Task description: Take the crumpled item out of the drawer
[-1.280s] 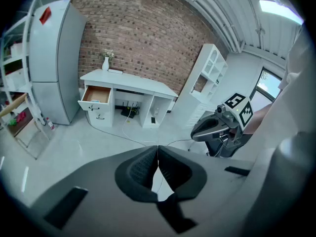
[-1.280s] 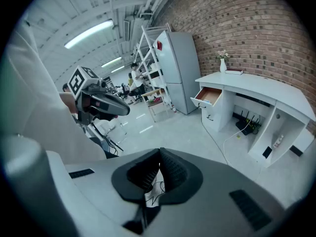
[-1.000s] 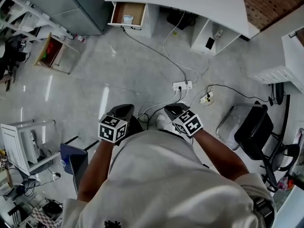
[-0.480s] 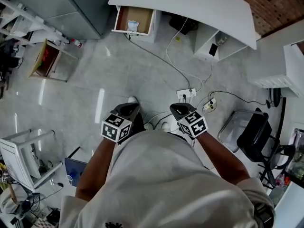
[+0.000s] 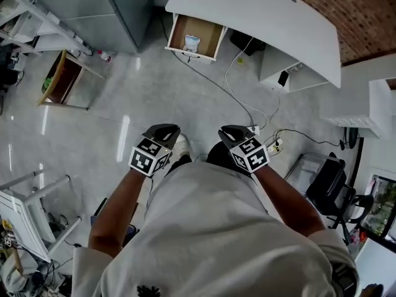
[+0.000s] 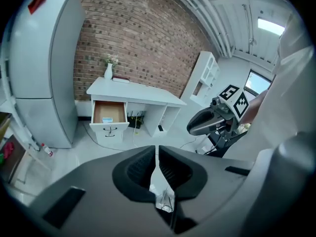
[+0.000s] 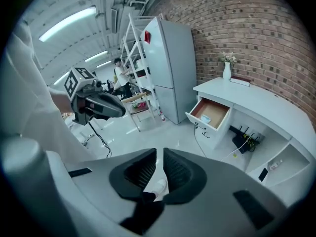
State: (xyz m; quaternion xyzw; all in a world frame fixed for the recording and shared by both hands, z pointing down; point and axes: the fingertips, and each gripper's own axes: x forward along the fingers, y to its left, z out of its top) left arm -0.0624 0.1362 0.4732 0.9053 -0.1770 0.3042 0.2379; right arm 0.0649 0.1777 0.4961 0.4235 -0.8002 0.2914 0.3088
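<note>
A white desk stands far ahead against a brick wall, with its left drawer pulled open. Inside lies a small pale crumpled item, also visible in the left gripper view and in the right gripper view. My left gripper and right gripper are held side by side in front of the person's body, well short of the drawer. Both have their jaws closed to a thin slit with nothing between them. Each shows in the other's view: the right gripper, the left gripper.
A grey fridge stands left of the desk. A cable runs from the drawer side across the floor to a power strip. A wooden crate and shelving stand at the left, an office chair at the right.
The person has stepped toward the desk; the drawer has shifted right and looks nearer. Both grippers have risen slightly in view and stay shut.
</note>
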